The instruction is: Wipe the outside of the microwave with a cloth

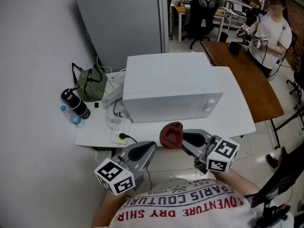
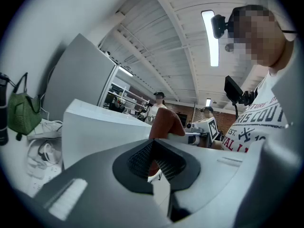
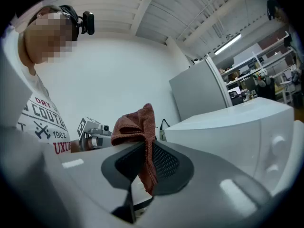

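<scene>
A white microwave [image 1: 171, 87] stands on a white table [image 1: 237, 113], its door facing me. My right gripper [image 1: 185, 139] hovers just in front of the table's near edge, shut on a reddish-brown cloth [image 1: 171, 134] that bunches up above its jaws. The right gripper view shows the cloth [image 3: 137, 125] pinched between the jaws, with the microwave [image 3: 237, 127] to the right. My left gripper [image 1: 151, 148] sits lower left of the cloth, jaws closed together and empty. In the left gripper view the cloth [image 2: 164, 122] stands ahead, next to the microwave [image 2: 99, 132].
A green bag [image 1: 91, 83], a black bottle [image 1: 75, 102], a power strip [image 1: 119, 129] and loose cables lie left of the microwave. A grey panel [image 1: 123, 18] stands behind. A brown table [image 1: 247, 75] adjoins on the right, with a person [image 1: 270, 30] beyond it.
</scene>
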